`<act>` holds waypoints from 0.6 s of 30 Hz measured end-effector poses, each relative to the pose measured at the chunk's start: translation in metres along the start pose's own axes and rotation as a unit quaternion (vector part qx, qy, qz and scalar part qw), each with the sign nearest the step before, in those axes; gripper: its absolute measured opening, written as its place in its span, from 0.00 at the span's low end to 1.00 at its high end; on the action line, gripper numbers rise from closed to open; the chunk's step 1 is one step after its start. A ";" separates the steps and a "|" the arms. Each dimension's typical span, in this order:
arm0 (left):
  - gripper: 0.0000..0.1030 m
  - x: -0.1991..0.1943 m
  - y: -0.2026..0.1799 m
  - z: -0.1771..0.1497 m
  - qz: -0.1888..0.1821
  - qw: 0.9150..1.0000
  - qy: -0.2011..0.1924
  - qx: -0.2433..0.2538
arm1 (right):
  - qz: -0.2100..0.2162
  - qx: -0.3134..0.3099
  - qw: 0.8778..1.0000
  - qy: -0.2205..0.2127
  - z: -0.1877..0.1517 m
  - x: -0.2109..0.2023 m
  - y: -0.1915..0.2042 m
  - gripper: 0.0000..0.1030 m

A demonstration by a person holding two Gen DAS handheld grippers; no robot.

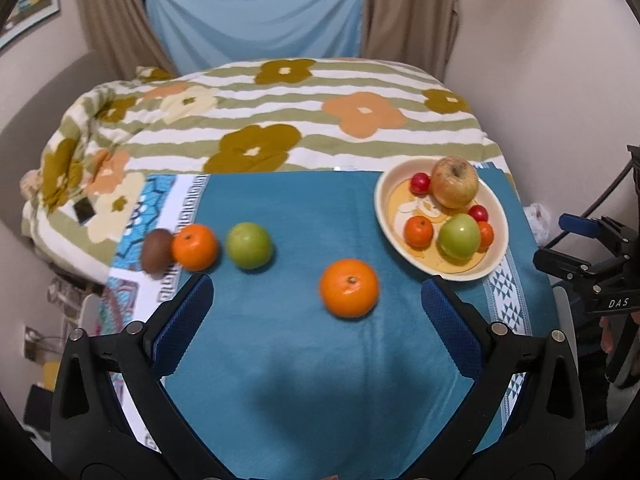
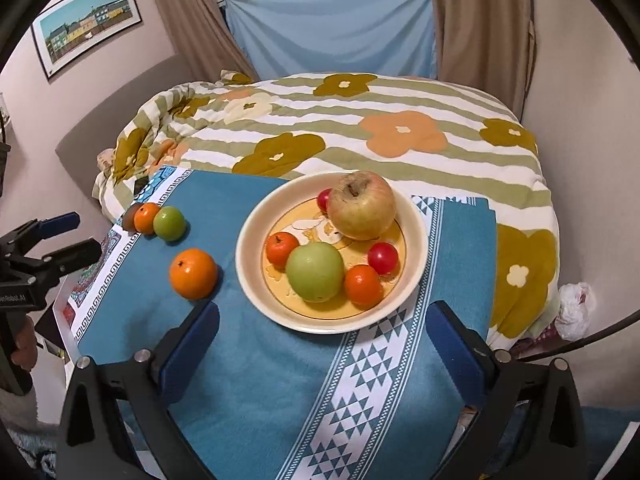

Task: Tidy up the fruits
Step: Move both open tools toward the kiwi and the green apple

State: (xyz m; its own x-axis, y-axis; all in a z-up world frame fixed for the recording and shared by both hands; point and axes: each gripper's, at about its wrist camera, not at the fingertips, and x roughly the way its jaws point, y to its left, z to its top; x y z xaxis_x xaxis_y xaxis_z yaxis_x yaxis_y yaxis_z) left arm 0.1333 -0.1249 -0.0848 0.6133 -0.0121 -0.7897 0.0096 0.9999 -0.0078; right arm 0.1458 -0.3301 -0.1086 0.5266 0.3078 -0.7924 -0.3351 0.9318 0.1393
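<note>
Both grippers hang over the table w/ nothing in them: left gripper (image 1: 316, 312) has its jaws wide apart, right gripper (image 2: 322, 344) likewise spread full, empty. Key relation: the loose orange (image 1: 349, 287) sits on the blue cloth (image 1: 304, 360) just ahead of the left jaws, a bit toward the right-hand pad, nearly in the gap. From the right gripper it lies off past the left-hand pad, so left hand is nearer, I'd say. It's round, no long axis, any approach angle works. Further ahead-left of the left jaws: green apple (image 1: 249, 245), smaller orange (image 1: 195, 246) and brown kiwi (image 1: 156, 255), the last two touching. The bowl (image 2: 248, 276) is straight ahead of the right jaws, close, holding a big yellow-red apple (image 2: 362, 205), a green apple, two small oranges, two red cherry-like fruits. Bowl looks glazed, cream rim, smooth; cloth is soft, nappy, so fruit shouldn't roll much. Orange skin dimpled, slightly shiny; kiwi dull, fuzzy.
</note>
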 end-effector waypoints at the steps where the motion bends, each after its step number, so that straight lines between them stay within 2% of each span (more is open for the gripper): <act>1: 1.00 -0.003 0.006 -0.002 0.002 1.000 -0.001 -0.005 | 0.001 0.000 1.000 -0.004 0.001 -0.002 0.003 1.00; 4: 1.00 -0.010 0.021 -0.007 -0.003 1.000 -0.005 -0.015 | -0.010 0.003 1.000 -0.026 0.005 -0.012 0.016 1.00; 9: 1.00 -0.017 0.050 -0.010 -0.012 1.000 -0.011 -0.024 | -0.034 0.000 0.999 -0.038 0.019 -0.015 0.048 1.00; 14: 1.00 -0.020 0.084 -0.006 0.004 1.000 -0.015 -0.003 | -0.028 0.018 0.999 -0.039 0.028 -0.007 0.077 1.00; 18: 1.00 -0.020 0.115 -0.001 -0.012 1.000 -0.021 0.008 | -0.027 0.025 0.999 -0.033 0.034 0.006 0.110 1.00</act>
State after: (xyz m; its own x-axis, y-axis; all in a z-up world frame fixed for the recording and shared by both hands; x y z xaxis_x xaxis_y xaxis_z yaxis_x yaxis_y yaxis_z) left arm 0.1213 -0.0092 -0.0704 0.6451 -0.0371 -0.7632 0.0379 0.9991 -0.0166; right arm 0.1390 -0.2196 -0.0778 0.5938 0.2678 -0.7587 -0.2669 0.9552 0.1282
